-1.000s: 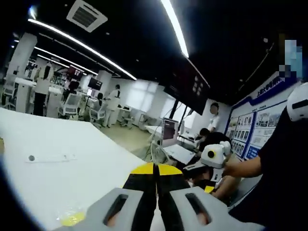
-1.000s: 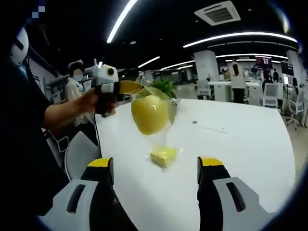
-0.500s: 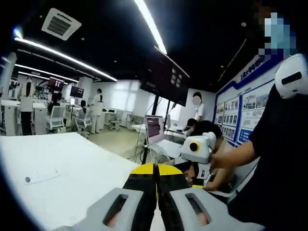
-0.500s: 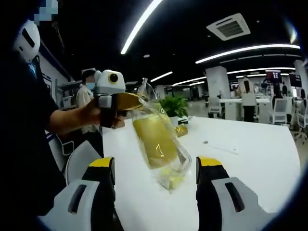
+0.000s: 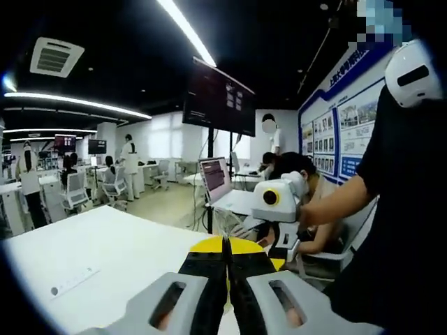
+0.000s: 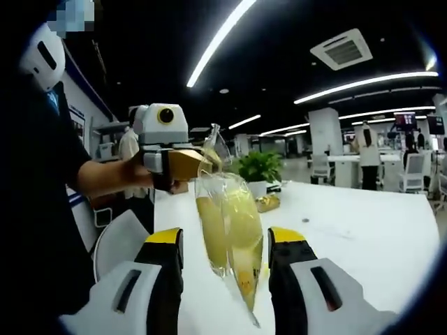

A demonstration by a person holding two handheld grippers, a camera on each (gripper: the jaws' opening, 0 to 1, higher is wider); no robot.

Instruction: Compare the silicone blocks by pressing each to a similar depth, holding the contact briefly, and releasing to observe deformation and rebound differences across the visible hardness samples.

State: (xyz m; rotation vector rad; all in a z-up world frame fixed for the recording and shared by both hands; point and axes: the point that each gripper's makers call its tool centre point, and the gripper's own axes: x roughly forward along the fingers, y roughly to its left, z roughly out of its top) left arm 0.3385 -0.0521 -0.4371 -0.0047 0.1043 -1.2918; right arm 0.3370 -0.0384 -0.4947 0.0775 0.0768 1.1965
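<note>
Left gripper (image 6: 199,162): seen in the right gripper view at about 10 o'clock, held up in a person's hand (image 6: 140,174); its yellow-tipped jaws are clenched on the top edge of a clear plastic bag (image 6: 230,230). In its own view the jaws (image 5: 227,255) rise at 6 o'clock pressed together, yellow tips touching.

Clear plastic bag: hangs down from the left gripper, lifted off the white table (image 6: 363,230), with its lower end dropping between the right gripper's jaws.

Silicone blocks (image 6: 244,230): yellow pieces inside the bag; how many there are cannot be told through the creased plastic. A further small yellowish piece (image 6: 267,202) lies on the table at about 3 o'clock of the bag, near a potted plant (image 6: 260,171).

Right gripper (image 6: 225,241): released, its two yellow-tipped jaws apart at 6 o'clock, one on each side of the hanging bag; whether they touch the plastic cannot be told. In the left gripper view it appears at 3 o'clock (image 5: 279,206), held in the person's other hand.

Table: white, with a thin white strip (image 5: 70,281) lying at 8 o'clock in the left gripper view.

Room: open office with ceiling light strips, a laptop (image 5: 216,181) at centre, people standing and seated in the background.
</note>
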